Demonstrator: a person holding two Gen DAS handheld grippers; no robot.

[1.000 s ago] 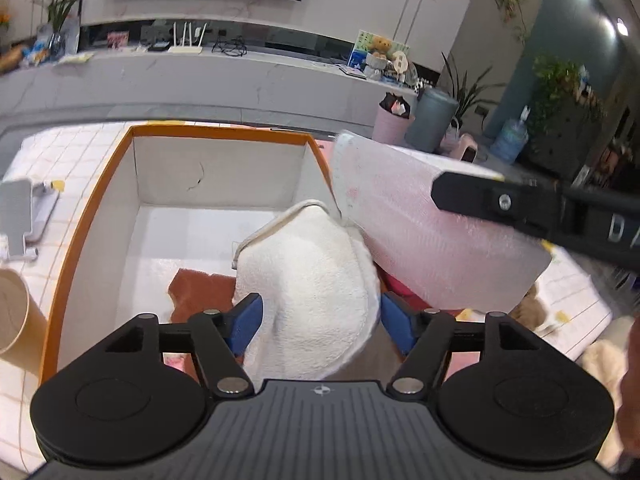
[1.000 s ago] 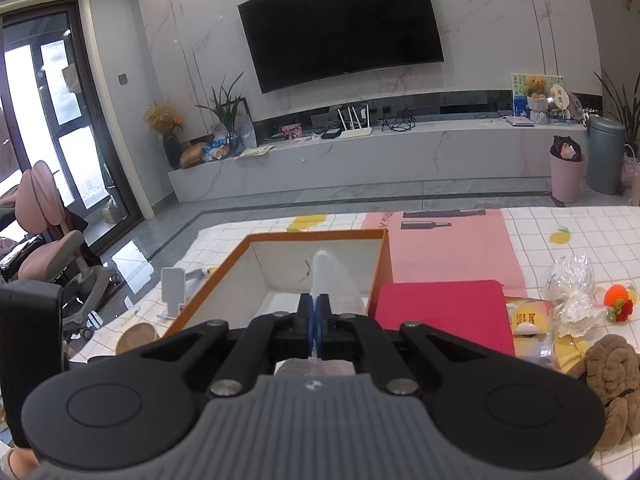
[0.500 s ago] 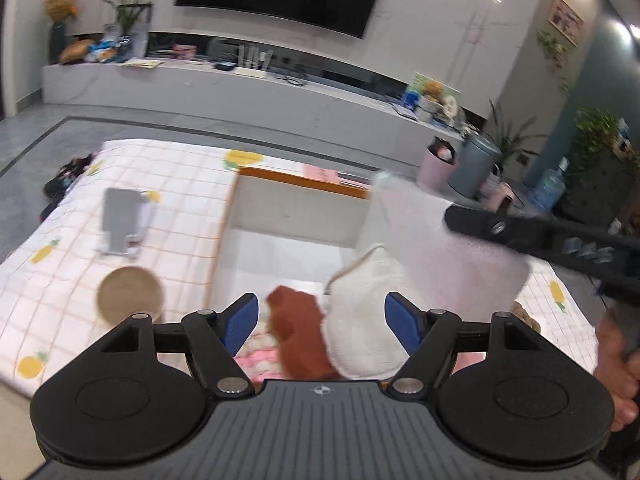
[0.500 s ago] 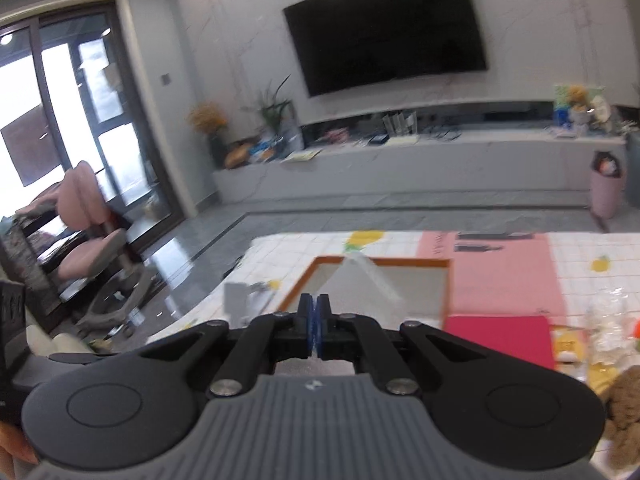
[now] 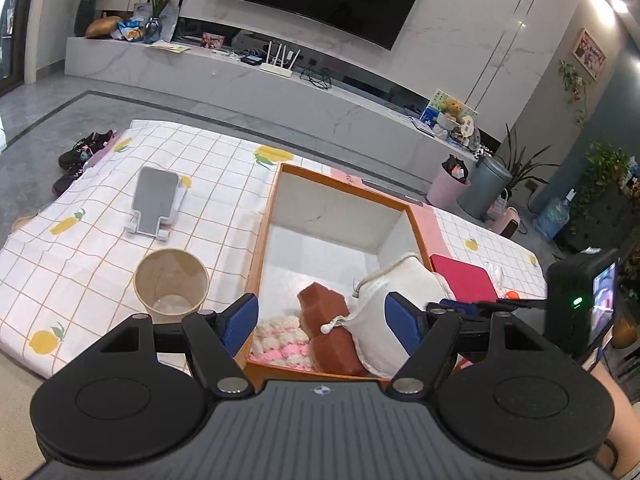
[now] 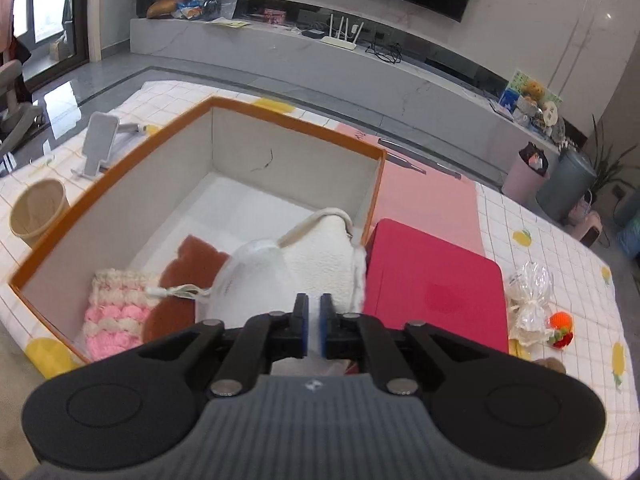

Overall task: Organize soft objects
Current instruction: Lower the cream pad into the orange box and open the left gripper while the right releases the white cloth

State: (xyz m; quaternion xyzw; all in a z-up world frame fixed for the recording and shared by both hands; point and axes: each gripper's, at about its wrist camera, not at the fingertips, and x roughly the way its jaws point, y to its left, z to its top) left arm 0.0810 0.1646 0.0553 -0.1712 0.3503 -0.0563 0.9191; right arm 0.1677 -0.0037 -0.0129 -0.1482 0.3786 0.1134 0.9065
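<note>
On the desk, the left claw (image 5: 320, 320) hangs wide and empty above the orange-rimmed box (image 6: 120, 172), where a knitted pouch (image 6: 116, 312), brown sponge (image 6: 192, 264) and white towel (image 6: 320, 256) lie, while the right claw (image 6: 314, 326) is opening narrowly over a translucent wrapper (image 6: 256, 280).

The orange-rimmed cardboard box (image 6: 120, 184) looks matt, plain white inside. In it: a fluffy white terry-cloth pouch (image 6: 320, 256), a chunky pink-and-white crocheted piece (image 6: 116, 304) and a rough rust-brown sponge block (image 5: 324, 312). Glossy crinkly cellophane wrap (image 6: 528, 280) sits on the smooth checked tablecloth (image 5: 100, 200).
</note>
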